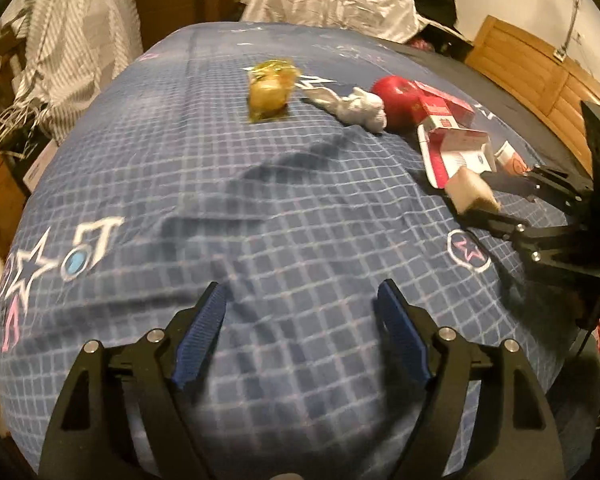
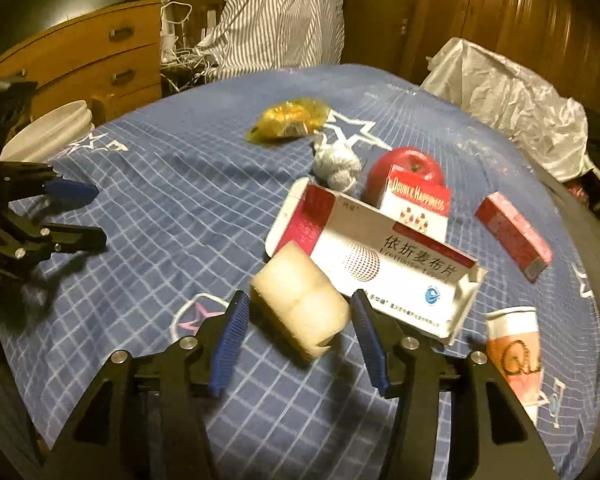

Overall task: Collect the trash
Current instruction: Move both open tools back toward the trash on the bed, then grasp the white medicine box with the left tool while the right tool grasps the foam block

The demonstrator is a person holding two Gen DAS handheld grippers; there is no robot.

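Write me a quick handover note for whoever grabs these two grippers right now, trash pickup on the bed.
Left gripper: open, empty, over bare blue checked sheet.
Right gripper: open, straddling the foam block, not closed on it.
Still on the sheet: yellow wrapper, crumpled tissue, opened medicine box, two red cigarette packs, paper cup, red apple.
Plastic bag at the far edge.
Done: nothing visibly collected. Left: everything.

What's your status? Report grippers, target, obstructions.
Left gripper open, empty, over the cloth. Right gripper open, straddling foam block, not yet closed. Opened medicine box right behind it.
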